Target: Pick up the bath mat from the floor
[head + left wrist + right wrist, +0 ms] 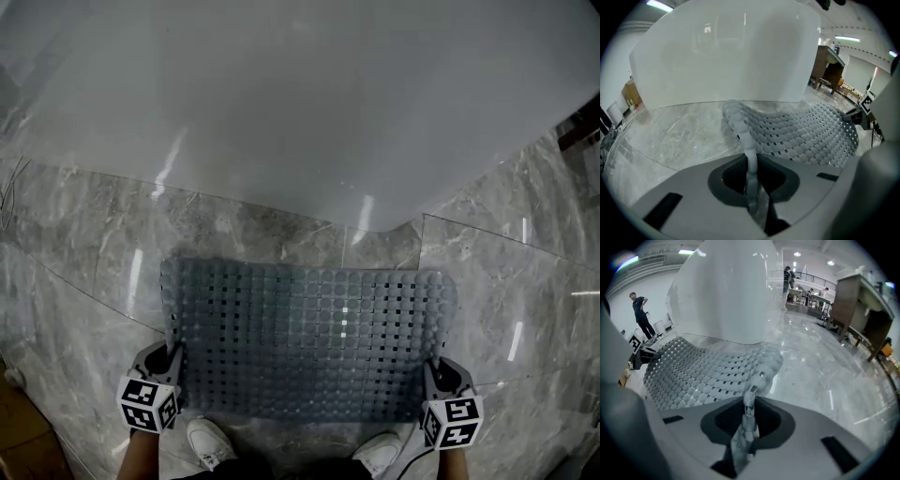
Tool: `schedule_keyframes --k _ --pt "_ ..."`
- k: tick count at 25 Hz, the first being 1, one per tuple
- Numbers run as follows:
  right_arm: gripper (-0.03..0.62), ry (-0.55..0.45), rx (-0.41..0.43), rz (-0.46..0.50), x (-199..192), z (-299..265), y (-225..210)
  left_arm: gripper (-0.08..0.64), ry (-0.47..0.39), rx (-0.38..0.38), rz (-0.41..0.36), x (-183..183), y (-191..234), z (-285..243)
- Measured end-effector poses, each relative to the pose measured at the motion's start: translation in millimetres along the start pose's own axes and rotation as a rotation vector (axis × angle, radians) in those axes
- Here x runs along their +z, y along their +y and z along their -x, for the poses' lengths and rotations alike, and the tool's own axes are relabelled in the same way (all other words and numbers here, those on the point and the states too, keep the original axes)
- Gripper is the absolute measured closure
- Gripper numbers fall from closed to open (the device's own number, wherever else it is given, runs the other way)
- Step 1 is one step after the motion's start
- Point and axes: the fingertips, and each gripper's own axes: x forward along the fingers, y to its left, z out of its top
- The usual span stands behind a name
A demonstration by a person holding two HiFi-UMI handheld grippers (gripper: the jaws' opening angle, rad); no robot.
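The grey perforated bath mat (309, 337) lies spread on the marble floor in front of me, its near edge lifted between the two grippers. My left gripper (171, 361) is shut on the mat's near left corner. In the left gripper view that edge (740, 126) runs upright between the jaws (751, 180), and the rest of the mat (801, 131) arches off to the right. My right gripper (433, 370) is shut on the near right corner. The right gripper view shows the mat (708, 369) pinched in the jaws (749, 418).
A large white bathtub (300, 94) fills the far side, just beyond the mat. My white shoes (208, 441) stand at the mat's near edge. A dark wooden cabinet (855, 301) is off to the right, and a person (641, 315) stands far away.
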Motion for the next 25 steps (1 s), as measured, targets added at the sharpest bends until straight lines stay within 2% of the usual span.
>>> schedule_keyframes --k 5,10,16,25 --pt "0.512 -0.042 -0.004 0.047 44 59 19 0.511 -0.041 -0.027 -0.003 47 -21 50" --pt "0.514 -0.076 -0.027 0.05 95 150 26 0.512 -0.073 -0.041 0.001 107 -36 129" --pt "0.515 -0.1 -0.045 0.046 153 286 20 0.512 -0.107 -0.056 -0.029 188 -60 255" --pt "0.515 -0.207 -0.06 0.032 271 489 17 0.512 -0.184 -0.057 -0.029 314 -84 448"
